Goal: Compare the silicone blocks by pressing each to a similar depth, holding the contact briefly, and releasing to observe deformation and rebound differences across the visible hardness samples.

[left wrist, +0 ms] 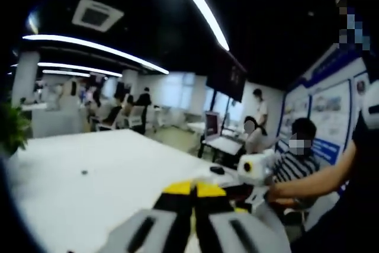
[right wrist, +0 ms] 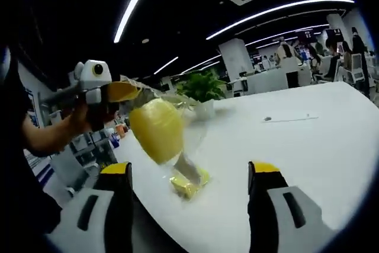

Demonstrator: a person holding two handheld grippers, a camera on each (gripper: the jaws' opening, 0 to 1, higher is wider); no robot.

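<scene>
In my left gripper view, the left gripper (left wrist: 194,189) rises from the bottom centre with its yellow-tipped jaws pressed together, nothing visible between them. It points over a white table (left wrist: 106,176) that fills the lower left of the frame. At the lower right I see the right gripper (left wrist: 256,169) gripped by a hand (left wrist: 284,192), and behind it a seated person in a striped shirt (left wrist: 299,161).

In my right gripper view, the right gripper (right wrist: 190,173) stands with its jaws spread wide at the bottom of the frame, holding nothing. Left of centre, the left gripper (right wrist: 121,92) comes in from the upper left and grips a clear plastic bag (right wrist: 169,117) by its top. A yellow silicone block (right wrist: 157,128) hangs inside the bag above the table. Below it, near the lower centre, smaller yellow pieces (right wrist: 189,185) lie on the tabletop; I cannot tell whether the bag encloses them. A potted green plant (right wrist: 202,87) sits behind, above centre.
</scene>
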